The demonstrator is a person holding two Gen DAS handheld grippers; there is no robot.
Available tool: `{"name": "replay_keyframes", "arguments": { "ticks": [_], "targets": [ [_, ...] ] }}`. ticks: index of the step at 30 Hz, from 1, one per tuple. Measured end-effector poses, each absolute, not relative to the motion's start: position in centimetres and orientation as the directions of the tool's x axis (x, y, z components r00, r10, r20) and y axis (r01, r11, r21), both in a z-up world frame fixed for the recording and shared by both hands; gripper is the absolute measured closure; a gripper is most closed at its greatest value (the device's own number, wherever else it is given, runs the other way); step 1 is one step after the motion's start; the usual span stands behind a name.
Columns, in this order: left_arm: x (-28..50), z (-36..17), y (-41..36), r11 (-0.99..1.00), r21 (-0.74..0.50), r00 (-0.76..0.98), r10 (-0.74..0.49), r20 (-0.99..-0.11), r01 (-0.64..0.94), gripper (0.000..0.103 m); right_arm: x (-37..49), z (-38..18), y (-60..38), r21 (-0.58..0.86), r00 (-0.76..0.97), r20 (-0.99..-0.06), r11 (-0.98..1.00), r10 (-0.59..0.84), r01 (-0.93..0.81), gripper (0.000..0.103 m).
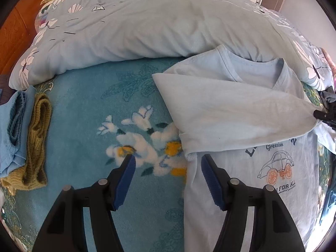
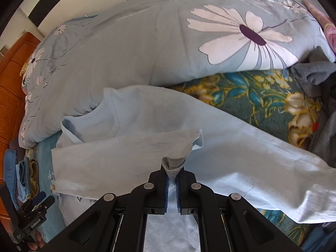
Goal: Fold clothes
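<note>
A light blue long-sleeved shirt (image 1: 241,115) with a car print lies face up on the teal floral blanket (image 1: 84,126). One sleeve is drawn across its chest toward the right. In the right wrist view my right gripper (image 2: 173,168) is shut on that sleeve's cuff (image 2: 174,161), and the shirt (image 2: 241,147) spreads out beyond it. The same gripper shows at the right edge of the left wrist view (image 1: 324,115). My left gripper (image 1: 168,159) is open over the shirt's left side edge, which runs between its fingers without the pads pressing. It also appears low on the left, my left gripper (image 2: 42,198).
A pale blue daisy-print duvet (image 1: 147,31) is bunched behind the shirt. Folded blue and olive knitwear (image 1: 27,138) sits at the left. Grey clothing (image 2: 315,73) is heaped at the right. A wooden headboard (image 1: 16,27) stands at the far left.
</note>
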State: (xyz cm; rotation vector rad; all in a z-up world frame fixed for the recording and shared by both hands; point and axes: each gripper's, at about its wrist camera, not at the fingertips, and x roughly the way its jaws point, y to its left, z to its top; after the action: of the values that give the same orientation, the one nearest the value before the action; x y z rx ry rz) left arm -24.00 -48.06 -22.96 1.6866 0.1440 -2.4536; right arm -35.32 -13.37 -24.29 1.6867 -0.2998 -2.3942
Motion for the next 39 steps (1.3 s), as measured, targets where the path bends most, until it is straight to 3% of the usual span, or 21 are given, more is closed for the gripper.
{"name": "replay_keyframes", "arguments": {
  "ticks": [11,16,21,24,30,36,39],
  "targets": [
    [-30.4,-26.4,-52.9,-0.928,-0.219,-0.333,0.112,-0.936,0.302,0.037,-34.7,-25.4,-13.2,0.214,-0.332,-0.917,-0.975,-0.223,0.063,0.091],
    [-31.2,-26.5,-53.4,-0.906,-0.291,-0.371,0.167,-0.914,0.308,0.037,-33.7,-24.2,-12.4,0.178,-0.373,-0.909,-0.983,-0.185,0.055,0.066],
    [-31.2,-25.7,-52.9,-0.907,-0.27,-0.378,0.138,-0.915,0.324,0.037,-31.2,-22.2,-11.0,0.192,-0.418,-0.891,-0.981,-0.176,0.005,0.06],
    [-30.3,-23.4,-51.7,-0.933,-0.185,-0.415,0.043,-0.909,0.31,0.037,-29.5,-20.7,-9.9,0.199,-0.43,-0.889,-0.979,-0.159,-0.049,0.059],
    [-27.9,-19.7,-49.6,-0.947,-0.122,-0.438,-0.021,-0.899,0.296,0.037,-26.5,-15.3,-5.7,0.086,-0.453,-0.892,-0.981,0.003,-0.177,0.059],
    [-26.4,-18.5,-49.1,-0.939,-0.15,-0.416,0.009,-0.909,0.309,0.036,-24.7,-11.1,2.5,-0.161,-0.445,-0.845,-0.934,0.297,-0.318,0.059],
    [-25.8,-18.5,-48.7,-0.93,-0.169,-0.401,0.025,-0.916,0.327,0.037,-25.3,-11.2,6.0,-0.215,-0.401,-0.845,-0.911,0.355,-0.353,0.059]
  ]
}}
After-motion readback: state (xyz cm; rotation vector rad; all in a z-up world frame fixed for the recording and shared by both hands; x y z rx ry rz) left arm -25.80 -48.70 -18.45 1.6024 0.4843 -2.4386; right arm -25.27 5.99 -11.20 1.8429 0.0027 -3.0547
